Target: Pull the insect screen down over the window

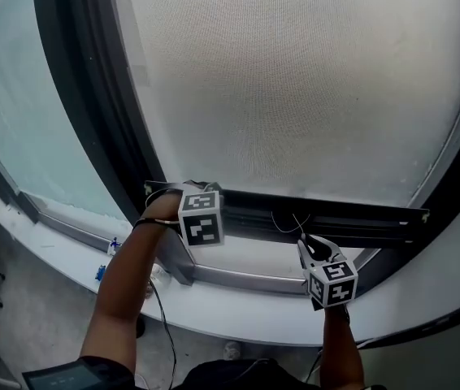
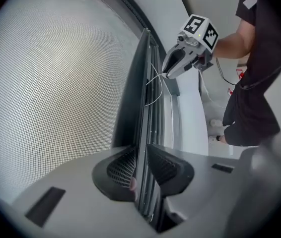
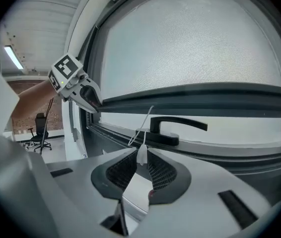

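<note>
Insect screen (image 1: pixel 295 96) mesh fills most of the window, its dark bottom bar (image 1: pixel 336 216) low toward 6 o'clock in the head view, just above the sill. We judge the mesh light and easy to tear, so the stiff bar is the place to hold. The left gripper (image 2: pixel 140 175) is clamped on the bar's 9 o'clock end, while the right gripper (image 3: pixel 142 165) pinches the pull cord's white toggle (image 3: pixel 142 154) near mid-bar. Only the right gripper view shows the black window handle (image 3: pixel 173 120) behind the cord.
</note>
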